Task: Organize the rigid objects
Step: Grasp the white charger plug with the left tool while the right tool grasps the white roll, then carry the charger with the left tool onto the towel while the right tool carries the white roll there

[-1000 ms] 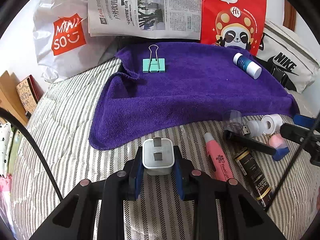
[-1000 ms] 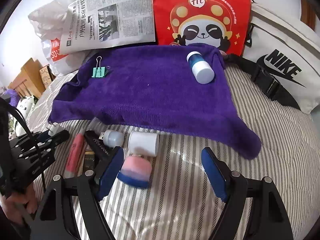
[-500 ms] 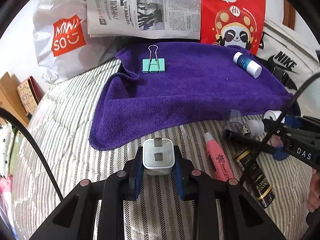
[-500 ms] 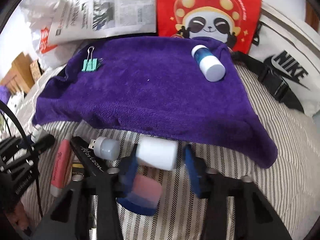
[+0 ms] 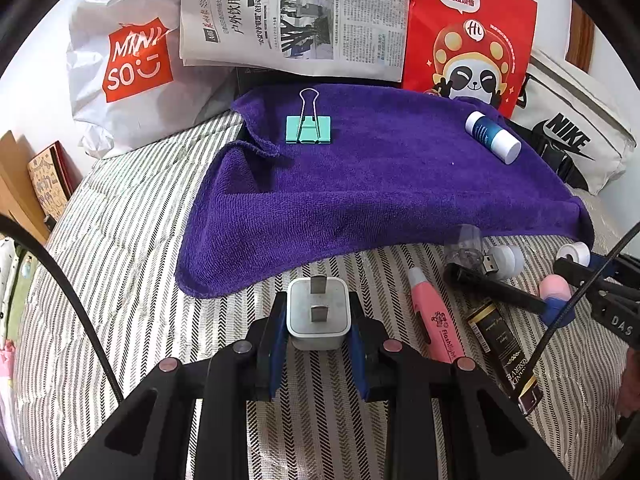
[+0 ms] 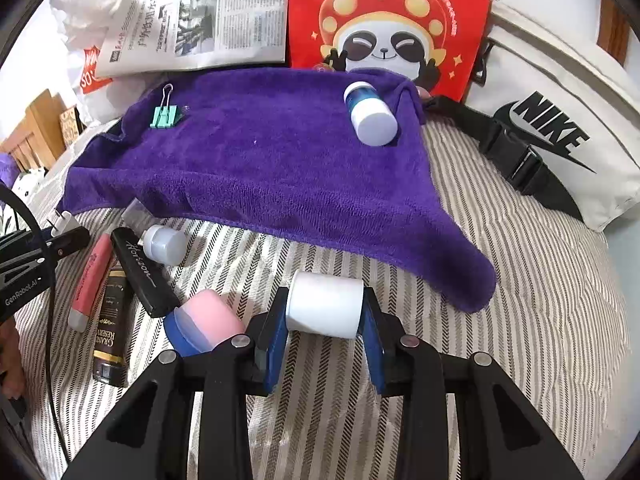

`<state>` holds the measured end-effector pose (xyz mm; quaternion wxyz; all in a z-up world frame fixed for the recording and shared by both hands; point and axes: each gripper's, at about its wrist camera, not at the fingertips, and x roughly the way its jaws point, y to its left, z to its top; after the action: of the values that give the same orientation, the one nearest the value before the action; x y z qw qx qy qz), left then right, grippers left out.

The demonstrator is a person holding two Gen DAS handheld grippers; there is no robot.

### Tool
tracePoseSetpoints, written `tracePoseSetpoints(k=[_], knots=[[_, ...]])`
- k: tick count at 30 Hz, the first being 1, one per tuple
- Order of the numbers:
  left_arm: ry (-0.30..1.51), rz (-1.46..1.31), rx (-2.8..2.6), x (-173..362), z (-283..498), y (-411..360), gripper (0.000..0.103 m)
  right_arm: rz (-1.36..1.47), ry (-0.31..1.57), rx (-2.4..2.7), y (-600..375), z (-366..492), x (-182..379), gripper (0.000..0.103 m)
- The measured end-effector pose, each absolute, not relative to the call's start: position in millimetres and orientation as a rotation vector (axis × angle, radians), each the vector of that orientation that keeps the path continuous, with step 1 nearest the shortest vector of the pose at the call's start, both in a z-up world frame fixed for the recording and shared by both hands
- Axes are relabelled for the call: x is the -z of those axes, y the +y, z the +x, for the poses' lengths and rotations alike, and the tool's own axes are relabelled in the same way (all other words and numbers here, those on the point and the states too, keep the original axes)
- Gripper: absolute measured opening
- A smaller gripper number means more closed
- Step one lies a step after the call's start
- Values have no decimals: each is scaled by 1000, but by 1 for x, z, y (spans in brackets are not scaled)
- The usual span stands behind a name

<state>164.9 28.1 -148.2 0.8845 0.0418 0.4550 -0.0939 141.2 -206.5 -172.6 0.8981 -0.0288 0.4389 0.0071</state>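
Right gripper (image 6: 325,312) has just clamped a white cylinder (image 6: 324,304), hiding its ends; left gripper (image 5: 318,316) pinches charger (image 5: 318,312).

Home bedroom, striped bedding (image 5: 132,264), shopping bags (image 5: 124,64), newspaper (image 5: 296,16)

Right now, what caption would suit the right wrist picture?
Right gripper clamps a white cylinder just short of the purple towel, which holds a green binder clip and blue bottle.

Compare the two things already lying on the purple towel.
The binder clip is mint green, flat and angular with wire handles; the bottle is round, blue-labelled with a white cap. The clip lies at the towel's far left, the bottle at its far right. Both lie free of either gripper.
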Motion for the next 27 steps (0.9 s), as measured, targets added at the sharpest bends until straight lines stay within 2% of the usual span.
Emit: tracePoseSetpoints(k=[27], knots=[[936, 84, 185, 148, 163, 29, 26, -40, 899, -28, -209, 141, 173, 38]])
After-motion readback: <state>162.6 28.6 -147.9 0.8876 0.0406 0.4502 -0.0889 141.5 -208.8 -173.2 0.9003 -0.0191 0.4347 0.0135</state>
